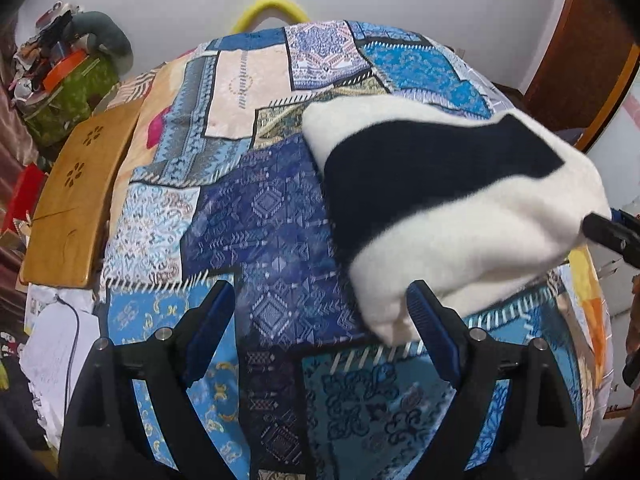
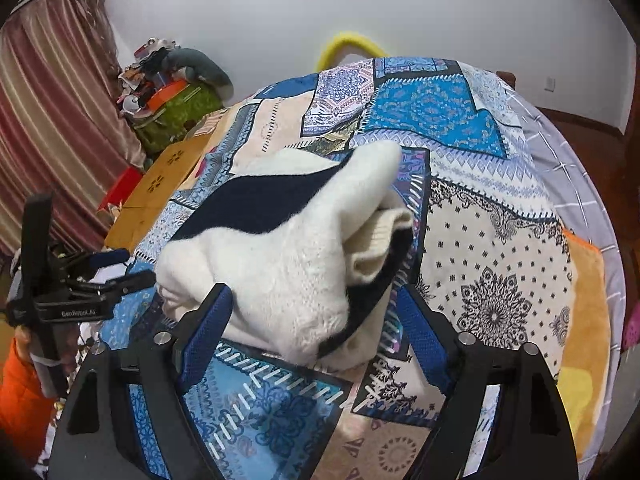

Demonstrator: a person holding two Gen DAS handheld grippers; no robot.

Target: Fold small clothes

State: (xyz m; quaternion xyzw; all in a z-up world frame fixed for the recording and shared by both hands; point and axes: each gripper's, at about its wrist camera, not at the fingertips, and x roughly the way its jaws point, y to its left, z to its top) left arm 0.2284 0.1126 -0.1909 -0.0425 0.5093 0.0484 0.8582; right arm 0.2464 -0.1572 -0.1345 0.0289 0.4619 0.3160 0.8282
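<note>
A fuzzy white knitted garment with a broad dark navy band (image 1: 448, 200) lies bunched on a bed spread with a blue, cream and black patchwork-print quilt (image 1: 256, 208); in the left wrist view it sits toward the right of the quilt, its near white corner drooping down just beside the inner face of the left gripper's (image 1: 320, 312) right-hand blue pad; the pads stand wide apart, with only bare quilt in the gap between them, and nothing is clamped. At the right edge of that view a black finger of the other tool reaches the garment's right end; whether it touches the wool I cannot tell.

In the right wrist view the garment (image 2: 288, 248) is heaped in folds, a rolled cream cuff showing at its right side above a dark fold; its near end lies between the two blue-padded fingers of the right gripper (image 2: 316, 316), which stands open; the left pad lies against the white wool, while the right pad stands a little clear of the fabric, so no grip shows. The left gripper (image 2: 120, 268) appears at the left edge of this view, near the garment's left end.

Far left of the bed lies a light wooden board with flower-shaped cut-outs (image 1: 76, 196); beyond it a cluttered green box (image 1: 68, 100); a yellow loop (image 1: 272, 8) rises behind the far edge of the quilt; a striped pink curtain (image 2: 52, 120) hangs at far left.
</note>
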